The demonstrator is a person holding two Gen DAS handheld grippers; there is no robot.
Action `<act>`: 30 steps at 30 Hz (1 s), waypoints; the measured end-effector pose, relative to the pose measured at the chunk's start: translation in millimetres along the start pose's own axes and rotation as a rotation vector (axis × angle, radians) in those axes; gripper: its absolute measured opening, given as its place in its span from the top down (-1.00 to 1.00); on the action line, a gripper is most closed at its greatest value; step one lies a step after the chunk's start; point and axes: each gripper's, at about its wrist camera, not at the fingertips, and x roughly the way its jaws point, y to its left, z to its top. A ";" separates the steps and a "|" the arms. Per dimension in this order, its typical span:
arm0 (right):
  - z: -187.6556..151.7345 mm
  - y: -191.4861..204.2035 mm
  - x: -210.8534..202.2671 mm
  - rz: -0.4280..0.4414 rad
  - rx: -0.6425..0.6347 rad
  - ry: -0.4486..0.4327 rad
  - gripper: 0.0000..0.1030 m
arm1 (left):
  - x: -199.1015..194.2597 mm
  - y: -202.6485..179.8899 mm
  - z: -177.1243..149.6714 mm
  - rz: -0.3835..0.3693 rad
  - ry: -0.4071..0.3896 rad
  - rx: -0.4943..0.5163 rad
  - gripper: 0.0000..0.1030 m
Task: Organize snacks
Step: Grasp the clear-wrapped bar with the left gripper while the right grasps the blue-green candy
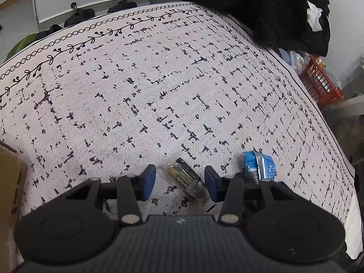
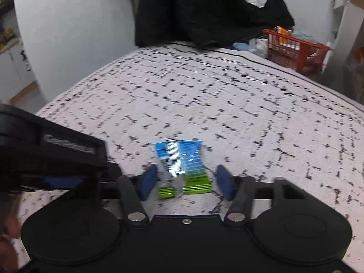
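Snack packets are lying on the patterned rug, one framed between each gripper's wide-spread fingers.

You are hovering the left gripper (image 1: 180,183) over a dark, clear-ended snack bar (image 1: 187,182) that is slanting from 11 to 5 o'clock on the rug (image 1: 136,91); the blue-and-green packet (image 1: 259,166) is sitting just beside it at 2 o'clock. You are pointing the right gripper (image 2: 186,183), nothing in it, at that blue-and-green packet (image 2: 182,168), seam side up. Both wrappers are looking light, thin and slick, likely crinkling and sliding under the pads, so you are best pinching across the filled middle, not the flat crimped ends. A cardboard box (image 1: 9,182) is waiting at 9 o'clock.
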 end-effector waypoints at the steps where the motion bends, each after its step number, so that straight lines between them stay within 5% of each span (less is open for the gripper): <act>1: 0.1 -0.6 -1.1 0.017 0.007 0.004 0.13 | -0.3 -0.6 -0.2 0.002 0.003 0.002 0.07; 16: -4.7 -16.4 -17.9 0.086 0.040 0.069 0.18 | -4.5 -11.3 -14.2 0.054 0.016 0.026 0.03; 18: -4.9 -20.9 -20.0 0.091 0.057 0.066 0.18 | -4.9 -11.3 -16.4 0.076 0.008 0.033 0.22; 19: -4.8 -21.4 -20.7 0.094 0.062 0.065 0.18 | -5.1 -11.6 -16.6 0.076 0.007 0.043 0.58; 20: -5.0 -21.6 -21.7 0.098 0.066 0.062 0.18 | -5.4 -10.8 -16.6 0.067 0.012 0.045 0.68; 30: 5.8 -9.0 -42.8 0.179 0.092 -0.001 0.19 | -48.8 2.7 -10.1 0.044 -0.047 0.062 0.68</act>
